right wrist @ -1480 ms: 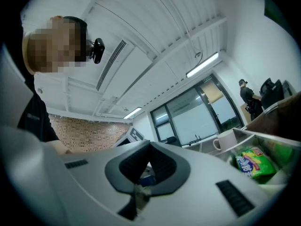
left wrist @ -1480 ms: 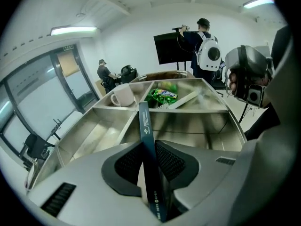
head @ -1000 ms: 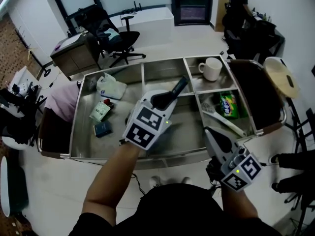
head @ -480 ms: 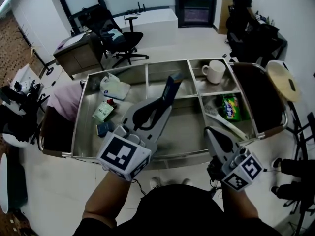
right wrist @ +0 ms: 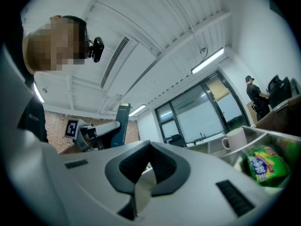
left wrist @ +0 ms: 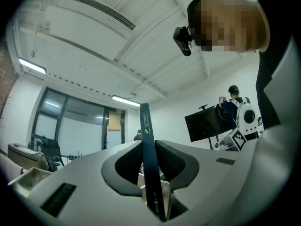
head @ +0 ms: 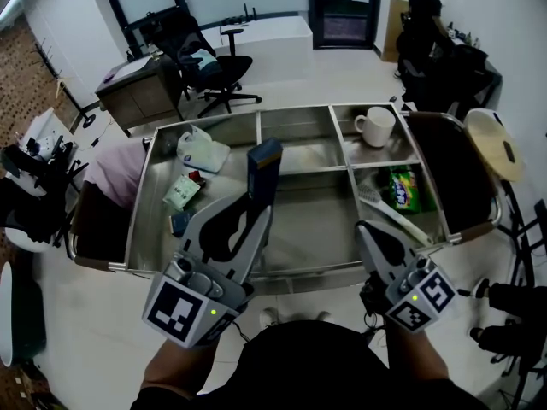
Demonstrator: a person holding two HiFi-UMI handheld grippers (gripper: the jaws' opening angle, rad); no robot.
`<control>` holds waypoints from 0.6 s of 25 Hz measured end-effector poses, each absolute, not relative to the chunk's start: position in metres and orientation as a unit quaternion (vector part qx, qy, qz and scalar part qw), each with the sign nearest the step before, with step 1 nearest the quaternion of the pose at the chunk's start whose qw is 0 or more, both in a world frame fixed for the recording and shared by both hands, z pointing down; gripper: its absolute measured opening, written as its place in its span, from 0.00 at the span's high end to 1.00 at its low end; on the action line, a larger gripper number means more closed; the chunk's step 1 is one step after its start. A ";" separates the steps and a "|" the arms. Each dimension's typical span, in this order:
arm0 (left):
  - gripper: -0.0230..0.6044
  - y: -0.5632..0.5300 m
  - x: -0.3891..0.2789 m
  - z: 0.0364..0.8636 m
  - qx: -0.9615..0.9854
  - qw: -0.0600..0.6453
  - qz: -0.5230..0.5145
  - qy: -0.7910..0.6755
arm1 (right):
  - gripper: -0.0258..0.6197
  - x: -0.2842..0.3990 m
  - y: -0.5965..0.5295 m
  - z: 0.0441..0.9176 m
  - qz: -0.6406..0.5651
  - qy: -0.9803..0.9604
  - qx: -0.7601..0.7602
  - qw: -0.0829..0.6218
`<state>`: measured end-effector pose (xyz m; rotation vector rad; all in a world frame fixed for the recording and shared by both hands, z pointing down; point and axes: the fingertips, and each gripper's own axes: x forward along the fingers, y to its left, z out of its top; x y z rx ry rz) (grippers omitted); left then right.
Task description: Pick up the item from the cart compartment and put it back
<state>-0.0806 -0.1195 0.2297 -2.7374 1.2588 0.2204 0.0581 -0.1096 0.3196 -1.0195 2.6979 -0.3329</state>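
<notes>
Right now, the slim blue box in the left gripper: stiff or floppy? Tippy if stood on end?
Probably stiff: the blue box stands straight above the left gripper, no sag. Likely light, since a pinch at its lower end carries it. Very thin edge-on, so stood on end it would probably tip.

Am holding slim dark-blue box upright in my left gripper over compartmented steel cart; my right gripper hovering at front rim.
</notes>
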 end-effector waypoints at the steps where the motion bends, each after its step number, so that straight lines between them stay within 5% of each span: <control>1: 0.83 -0.116 -0.082 0.230 -0.905 0.061 0.074 0.415 | 0.94 0.058 -0.110 0.320 -0.114 0.923 -0.348 0.119; 15: 0.83 -0.084 -0.095 0.258 -0.902 0.032 0.098 0.419 | 0.94 0.061 -0.115 0.323 -0.118 0.920 -0.354 0.121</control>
